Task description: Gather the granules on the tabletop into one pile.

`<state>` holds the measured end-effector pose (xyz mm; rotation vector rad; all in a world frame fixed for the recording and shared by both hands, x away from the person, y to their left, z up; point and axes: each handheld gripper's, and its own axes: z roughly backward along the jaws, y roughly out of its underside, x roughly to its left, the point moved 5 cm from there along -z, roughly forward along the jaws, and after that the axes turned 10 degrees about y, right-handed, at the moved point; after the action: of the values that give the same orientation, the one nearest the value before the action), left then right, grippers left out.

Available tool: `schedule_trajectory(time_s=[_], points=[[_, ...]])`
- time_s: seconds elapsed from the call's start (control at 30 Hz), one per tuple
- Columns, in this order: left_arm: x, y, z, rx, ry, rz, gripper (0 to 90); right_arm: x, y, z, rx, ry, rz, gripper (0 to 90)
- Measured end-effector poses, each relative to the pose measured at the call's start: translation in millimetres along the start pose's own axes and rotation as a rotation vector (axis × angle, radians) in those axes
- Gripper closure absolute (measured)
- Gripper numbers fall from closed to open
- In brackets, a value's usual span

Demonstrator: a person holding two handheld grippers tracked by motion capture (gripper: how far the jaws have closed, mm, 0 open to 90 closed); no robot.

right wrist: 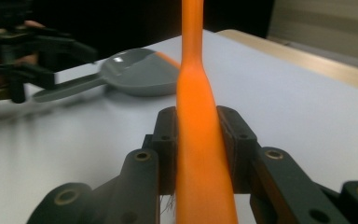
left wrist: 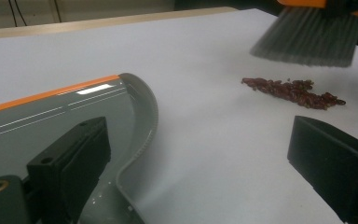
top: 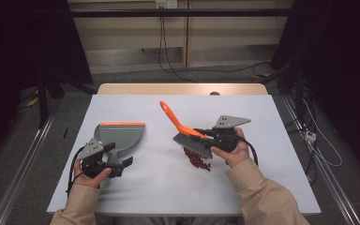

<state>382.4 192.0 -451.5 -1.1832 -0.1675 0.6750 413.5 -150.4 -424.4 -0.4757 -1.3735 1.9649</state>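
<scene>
One pile: red beans (top: 197,159) lie heaped on the bench (top: 262,140), none in the dustpan (top: 122,136) yet.
Done: brush (top: 187,133) picked up, dustpan set at 9 o'clock of the pile.
Left: all the sweeping.
Brush axis: handle points to 11 o'clock, bristles just above the beans.
Right hand-held gripper (right wrist: 198,140): pinching the brush handle.
Left hand-held gripper (top: 122,164): jaws spread beside the dustpan handle.

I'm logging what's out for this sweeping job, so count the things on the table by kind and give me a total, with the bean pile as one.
Dustpan, grey with an orange lip: 1
Hand brush, orange handle with grey bristles: 1
Pile of small dark red beans: 1
Handheld grippers: 2, left gripper and right gripper
Total: 5
</scene>
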Motion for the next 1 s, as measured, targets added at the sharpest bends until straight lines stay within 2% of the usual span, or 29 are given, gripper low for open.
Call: schedule_trajectory(time_s=[0.13, 0.23, 0.5, 0.53, 0.63, 0.7, 0.73, 0.83, 0.9, 0.97, 1.0], points=[[0.1, -0.2, 0.2, -0.001, 0.000, -0.001, 5.6, -24.2, -2.2, -3.9, 0.017, 0.082, 0.048, 71.2], [0.1, -0.2, 0.4, -0.001, 0.000, -0.002, 5.7, -38.3, 2.8, -9.9, 0.032, 0.112, 0.075, 71.2], [-0.2, 0.3, -0.4, 0.003, -0.001, -0.002, 5.6, -57.0, 17.7, -25.9, 0.041, 0.131, 0.099, 71.2], [-0.2, 0.3, -0.2, 0.004, -0.001, -0.003, 5.6, -58.9, 20.1, -27.0, 0.046, 0.130, 0.091, 71.1], [0.4, 0.1, 0.4, 0.002, -0.002, -0.003, 5.6, -61.2, 25.2, -28.2, 0.077, 0.149, 0.088, 71.0], [0.5, 0.1, 0.3, 0.001, -0.002, -0.002, 5.6, -61.8, 24.5, -26.4, 0.093, 0.159, 0.068, 70.7], [0.2, 0.1, 0.1, 0.002, -0.001, -0.001, 5.6, -61.7, 24.4, -25.7, 0.107, 0.174, 0.061, 70.4], [-0.4, 0.0, -0.1, 0.003, 0.000, -0.005, 5.6, -59.4, 23.7, -25.8, 0.158, 0.181, 0.058, 68.9], [-0.4, 0.0, 0.1, 0.003, 0.000, -0.005, 5.6, -56.4, 21.1, -26.9, 0.190, 0.172, 0.068, 66.1], [-0.5, 0.1, 0.2, 0.003, 0.000, -0.005, 5.6, -55.1, 17.0, -28.0, 0.222, 0.198, 0.092, 64.0], [-0.5, 0.2, 0.1, 0.004, 0.001, -0.005, 5.7, -54.2, 15.0, -29.0, 0.243, 0.196, 0.094, 62.9]])
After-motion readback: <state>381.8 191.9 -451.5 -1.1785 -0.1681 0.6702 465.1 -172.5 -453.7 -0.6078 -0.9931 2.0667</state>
